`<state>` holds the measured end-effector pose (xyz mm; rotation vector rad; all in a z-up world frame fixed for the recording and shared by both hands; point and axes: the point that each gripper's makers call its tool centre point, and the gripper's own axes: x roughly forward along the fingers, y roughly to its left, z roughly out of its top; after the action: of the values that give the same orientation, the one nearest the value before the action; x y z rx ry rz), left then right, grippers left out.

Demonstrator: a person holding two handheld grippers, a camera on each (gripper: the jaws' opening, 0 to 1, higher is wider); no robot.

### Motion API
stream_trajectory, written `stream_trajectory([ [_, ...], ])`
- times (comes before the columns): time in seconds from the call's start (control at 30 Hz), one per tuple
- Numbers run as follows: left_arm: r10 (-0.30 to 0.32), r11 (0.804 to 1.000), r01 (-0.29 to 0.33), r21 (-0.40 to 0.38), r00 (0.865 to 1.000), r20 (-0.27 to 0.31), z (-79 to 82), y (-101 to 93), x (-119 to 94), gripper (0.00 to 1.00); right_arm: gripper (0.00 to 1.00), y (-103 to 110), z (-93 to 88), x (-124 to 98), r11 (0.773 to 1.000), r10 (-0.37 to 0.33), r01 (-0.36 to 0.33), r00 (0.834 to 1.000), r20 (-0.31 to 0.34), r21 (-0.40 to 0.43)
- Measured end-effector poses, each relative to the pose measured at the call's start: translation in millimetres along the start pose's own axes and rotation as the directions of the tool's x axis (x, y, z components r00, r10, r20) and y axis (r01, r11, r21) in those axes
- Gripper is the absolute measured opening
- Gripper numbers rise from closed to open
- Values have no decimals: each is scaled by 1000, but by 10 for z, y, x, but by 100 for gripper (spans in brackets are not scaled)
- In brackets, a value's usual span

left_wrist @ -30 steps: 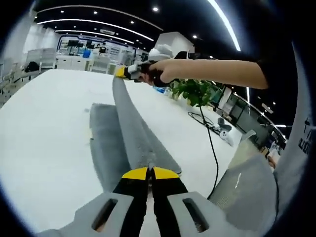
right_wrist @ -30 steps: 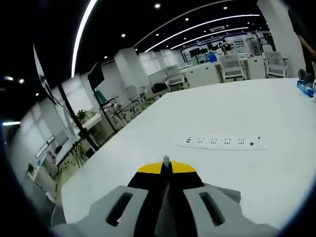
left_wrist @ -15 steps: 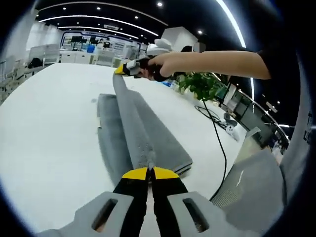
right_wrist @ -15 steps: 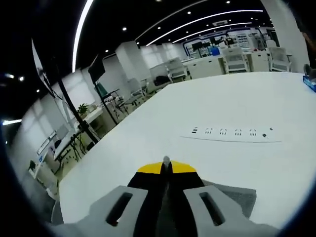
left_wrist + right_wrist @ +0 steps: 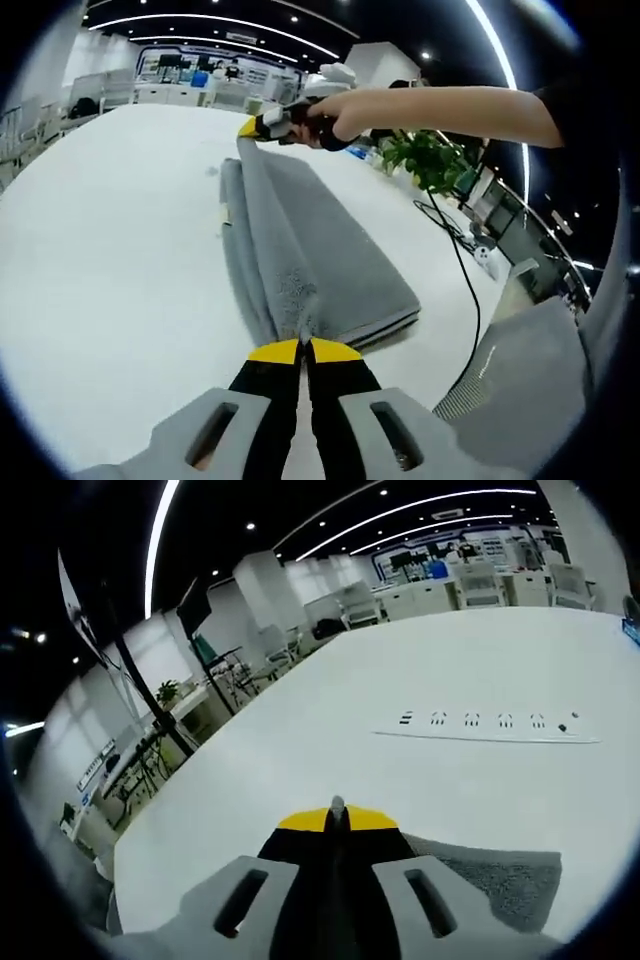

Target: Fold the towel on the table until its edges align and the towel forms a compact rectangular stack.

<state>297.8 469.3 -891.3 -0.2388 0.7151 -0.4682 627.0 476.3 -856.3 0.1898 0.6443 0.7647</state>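
White table [image 5: 90,250], dim open-plan office.

Bright ceiling strip lights [image 5: 200,20]; glare on white table [image 5: 330,730]; fisheye edges warped.

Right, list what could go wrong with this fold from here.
1. Each hand-held gripper, left and right, pinches only a thin edge of the grey towel; it could slip free before being laid down.
2. The lifted layer may land skewed, leaving edges misaligned.
3. The black cable lies near the towel's far side and could get snagged.
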Motion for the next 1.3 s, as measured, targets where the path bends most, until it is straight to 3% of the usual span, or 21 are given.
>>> stream_trajectory([
  [0.17, 9, 998, -8, -64, 1000, 9, -41, 54, -17, 2, 4, -8, 15, 80, 1000, 26, -26, 999, 23, -4],
  [0.27, 6, 998, -6, -60, 1000, 10, -31, 53, -19, 10, 4, -4, 26, 77, 999, 31, -30, 999, 17, -30],
  [0.47, -15, 1000, 15, -10, 1000, 25, 105, -1, 19, 24, 8, -30, 62, 25, 998, 32, -32, 999, 14, -46],
  [0.57, -24, 1000, 24, 10, 999, 28, 173, -15, 41, 28, 10, -36, 7, -76, 995, 33, -33, 999, -6, -92],
  [0.63, -21, 999, 19, 34, 999, 46, 231, -5, 50, 35, 11, -54, -32, -149, 995, 29, -30, 999, -17, -97],
  [0.7, -38, 998, 35, 51, 998, 50, 263, -33, 56, 43, 12, -119, -145, -220, 985, 0, -14, 997, -80, -171],
  [0.77, -56, 996, 53, 68, 997, 45, 273, -66, 58, 47, 13, -134, -203, -320, 982, -2, -13, 997, -79, -188],
  [0.87, -35, 994, 30, 102, 998, 55, 321, -40, 44, 46, 13, -226, -288, -401, 982, -13, -5, 996, -93, -191],
  [0.97, -7, 996, 1, 88, 998, 63, 379, 44, 52, 43, 14, -286, -353, -494, 980, -26, 6, 995, -99, -200],
  [1.07, 56, 995, -61, 76, 996, 65, 445, 210, 79, 40, 14, -353, -415, -599, 977, -45, 20, 993, -112, -214],
  [1.3, 89, 991, -97, 97, 992, 87, 761, 486, 276, 37, 15, -509, -548, -851, 962, -93, 56, 988, -125, -266],
])
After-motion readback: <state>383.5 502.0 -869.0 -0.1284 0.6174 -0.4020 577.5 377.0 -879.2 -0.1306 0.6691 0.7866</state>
